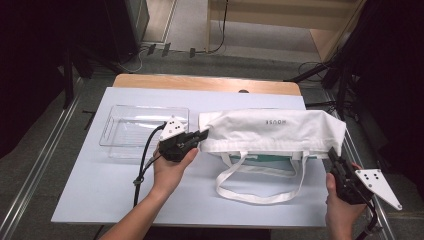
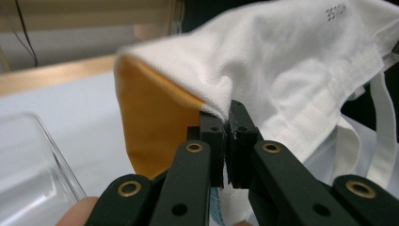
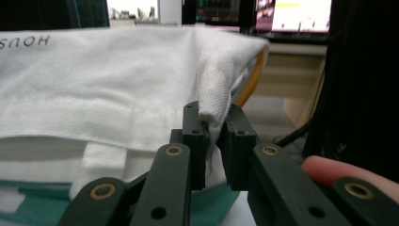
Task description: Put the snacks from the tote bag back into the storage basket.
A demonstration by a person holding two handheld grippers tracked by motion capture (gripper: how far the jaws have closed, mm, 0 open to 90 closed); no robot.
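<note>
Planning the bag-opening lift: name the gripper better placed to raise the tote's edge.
Left, probably. The left gripper has its jaws pinched tight on the white tote bag at its corner. The right gripper has fabric between looser jaws, so its hold looks less sure.

One white tote bag point(image 1: 272, 131) lies on the table, its fabric caught between the fingers at both ends. It has two handle straps point(image 1: 260, 192), hanging in loops on the near side of the fingers. One clear plastic tray point(image 1: 142, 131) sits just beyond the left gripper's fingers. There are two grippers: the left gripper point(image 1: 202, 134), pinched onto the bag's left corner, and the right gripper point(image 1: 332, 154), with the bag's right corner between its fingers. Two hands hold them, one each.
</note>
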